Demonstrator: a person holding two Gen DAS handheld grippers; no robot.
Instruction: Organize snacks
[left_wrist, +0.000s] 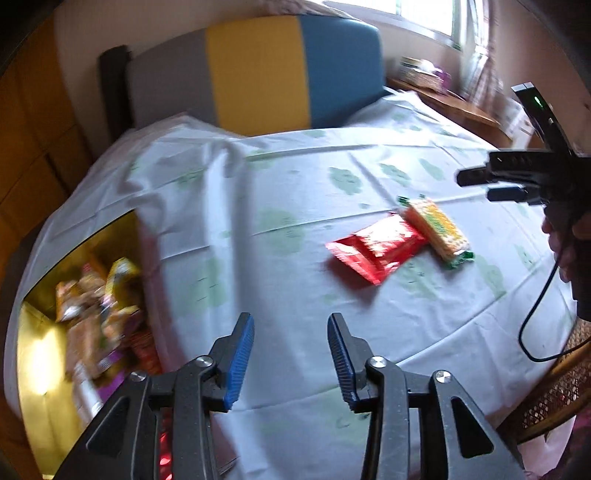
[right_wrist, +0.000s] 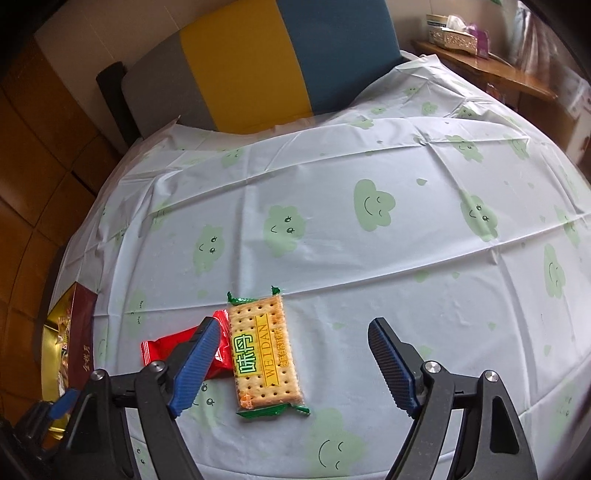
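1. Far left, the gold box (left_wrist: 40, 332) held mixed snacks.
2. The left gripper (left_wrist: 291, 354) hung released over the tablecloth (left_wrist: 288, 177), empty.
3. The red packet (right_wrist: 173, 347) touched the cracker pack (right_wrist: 264, 349).
4. The right gripper (right_wrist: 291, 365) stood released, straddling the crackers.

Cloud-print tablecloth (right_wrist: 332, 258) — cracker pack (right_wrist: 264, 350), red packet (right_wrist: 162, 349).
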